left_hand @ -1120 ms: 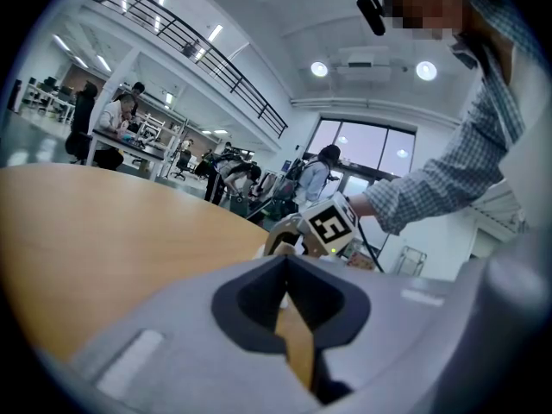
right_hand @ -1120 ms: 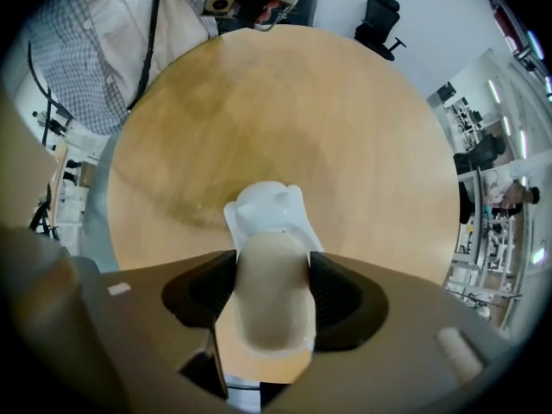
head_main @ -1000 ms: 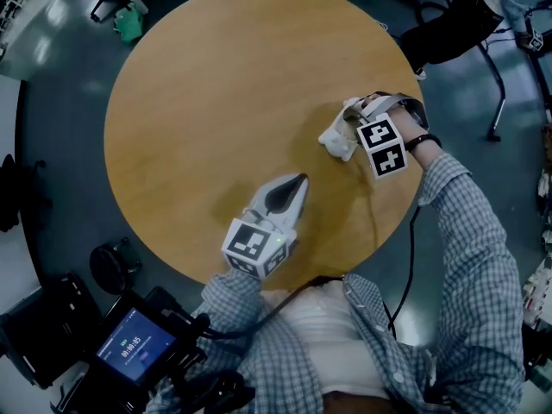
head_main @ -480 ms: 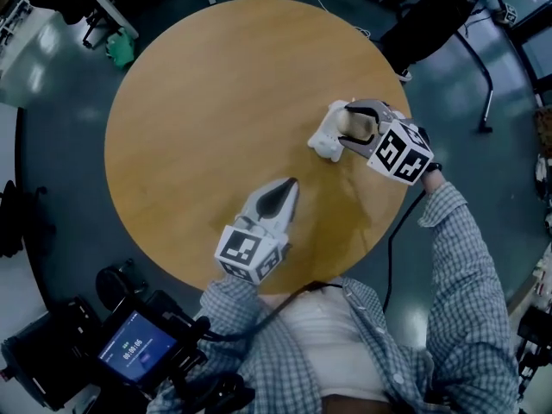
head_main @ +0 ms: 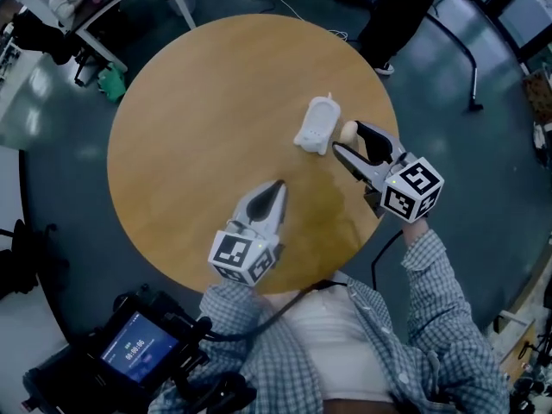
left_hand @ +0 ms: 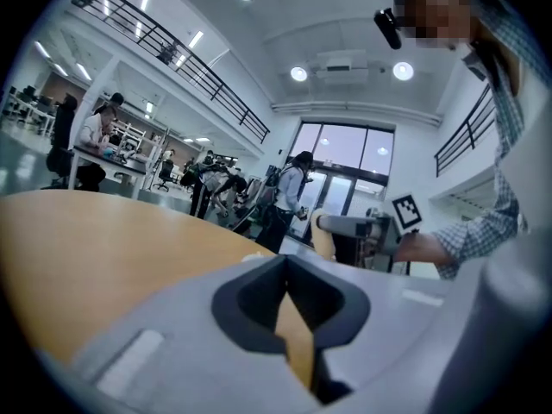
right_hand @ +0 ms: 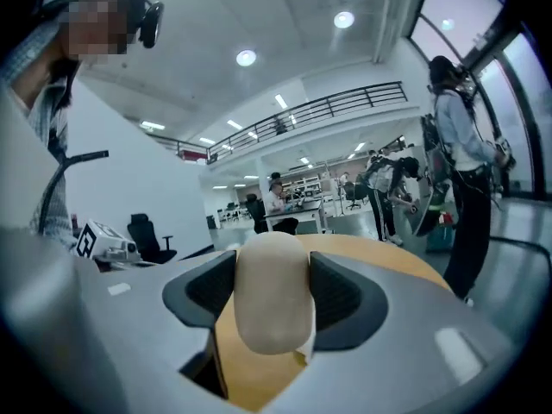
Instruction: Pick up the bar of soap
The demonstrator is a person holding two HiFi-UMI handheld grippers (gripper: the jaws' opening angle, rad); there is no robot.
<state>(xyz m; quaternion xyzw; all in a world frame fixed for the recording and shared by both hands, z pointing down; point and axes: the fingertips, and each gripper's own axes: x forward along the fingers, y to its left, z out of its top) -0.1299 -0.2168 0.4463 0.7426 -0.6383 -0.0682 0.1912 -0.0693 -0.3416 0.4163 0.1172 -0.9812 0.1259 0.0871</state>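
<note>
A beige bar of soap [right_hand: 272, 291] is clamped between both pads of my right gripper [right_hand: 272, 304], which is shut on it. In the head view the soap [head_main: 348, 132] sits at the tips of the right gripper [head_main: 352, 141], lifted above the right side of the round wooden table [head_main: 216, 110]. A white soap dish [head_main: 316, 125] lies on the table just left of it, with nothing in it. My left gripper [head_main: 276, 187] rests low over the table's near side, jaws shut with nothing between them [left_hand: 291, 304].
The table edge lies close under the right gripper. A person [head_main: 398, 15] stands beyond the far right rim. Desks and chairs [head_main: 78, 15] are at the far left on the dark floor. A device with a lit screen [head_main: 134, 345] is at the bottom left.
My right gripper has pulled back from the soap dish toward the near right, carrying the soap up and away. The dish stays on the table. The left gripper has barely moved.
</note>
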